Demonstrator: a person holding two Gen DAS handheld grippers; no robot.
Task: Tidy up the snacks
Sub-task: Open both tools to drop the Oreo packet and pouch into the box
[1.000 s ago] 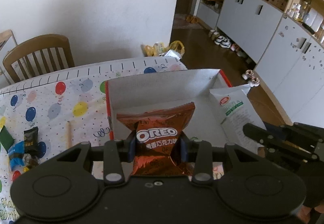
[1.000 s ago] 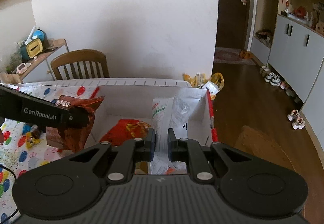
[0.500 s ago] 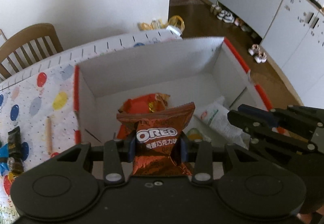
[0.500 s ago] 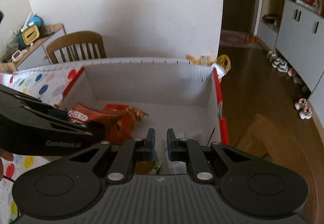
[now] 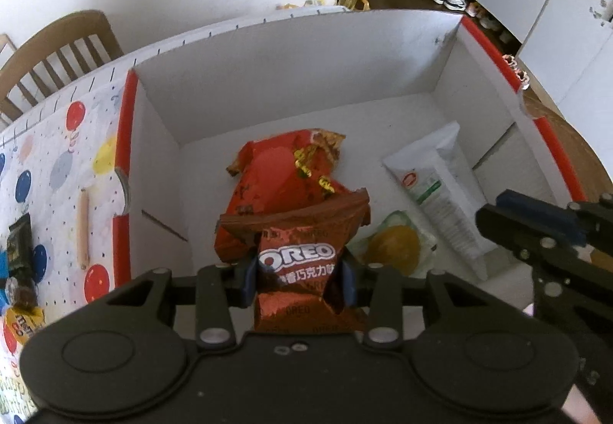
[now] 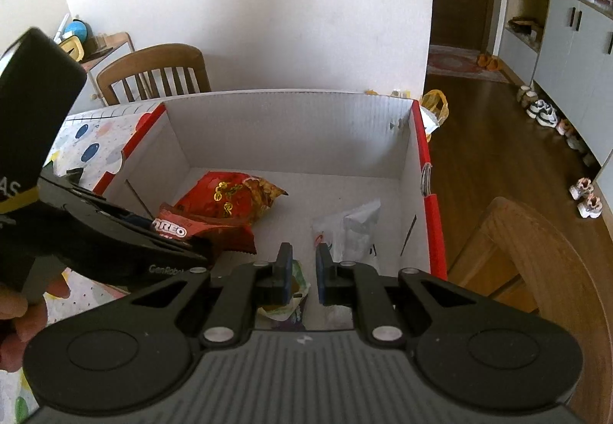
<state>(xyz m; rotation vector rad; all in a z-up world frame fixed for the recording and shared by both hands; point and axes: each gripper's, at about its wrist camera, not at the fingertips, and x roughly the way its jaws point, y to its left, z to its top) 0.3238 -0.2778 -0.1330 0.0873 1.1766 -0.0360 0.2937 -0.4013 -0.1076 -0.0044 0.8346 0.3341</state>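
My left gripper (image 5: 298, 276) is shut on a brown Oreo packet (image 5: 297, 263) and holds it over the near part of the white box with red rims (image 5: 268, 79). Inside the box lie a red snack bag (image 5: 283, 171), a white pouch (image 5: 436, 190) and a small clear packet with an orange snack (image 5: 390, 248). My right gripper (image 6: 302, 269) is slightly open and empty, above the white pouch (image 6: 352, 232) at the box's near right. It also shows in the left wrist view (image 5: 536, 232). The Oreo packet (image 6: 184, 228) shows in the right wrist view too.
Small snacks (image 5: 21, 244) and a stick (image 5: 82, 228) lie on the balloon-print tablecloth (image 5: 57, 156) left of the box. A wooden chair (image 6: 153, 73) stands behind the table. Another wooden chair (image 6: 525, 251) is to the right of the box.
My left gripper carried the Oreo packet forward and down over the box. My right gripper let go of the white pouch, which now lies in the box, and opened slightly.
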